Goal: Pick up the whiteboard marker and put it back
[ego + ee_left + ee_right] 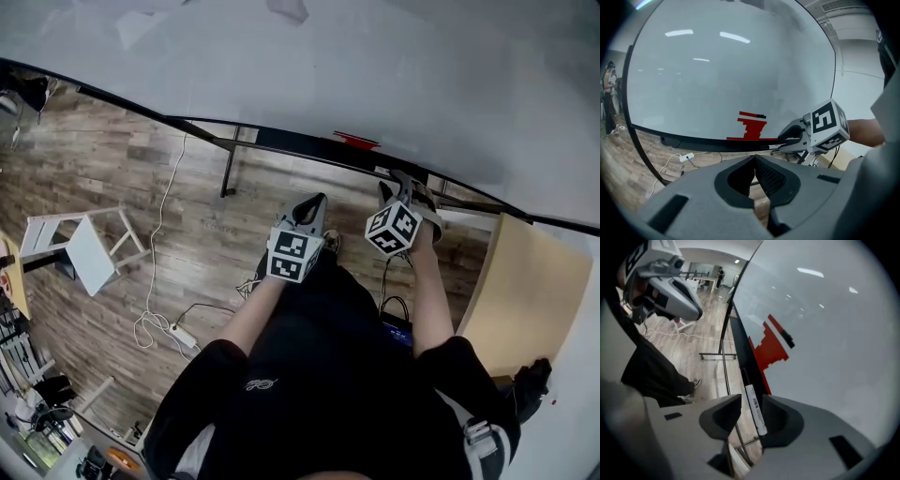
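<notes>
"Where is your whiteboard marker (755,414)?"

"It lies lengthwise on the dark ledge (739,345) under the whiteboard (825,333), just past the red drawing (771,347)."

"And how does it look?"

"It has a slim white barrel with dark print along it, and its far end is dark. It sits between your right gripper's (752,401) parted jaws, close to one. I can't tell whether it touches."
</notes>
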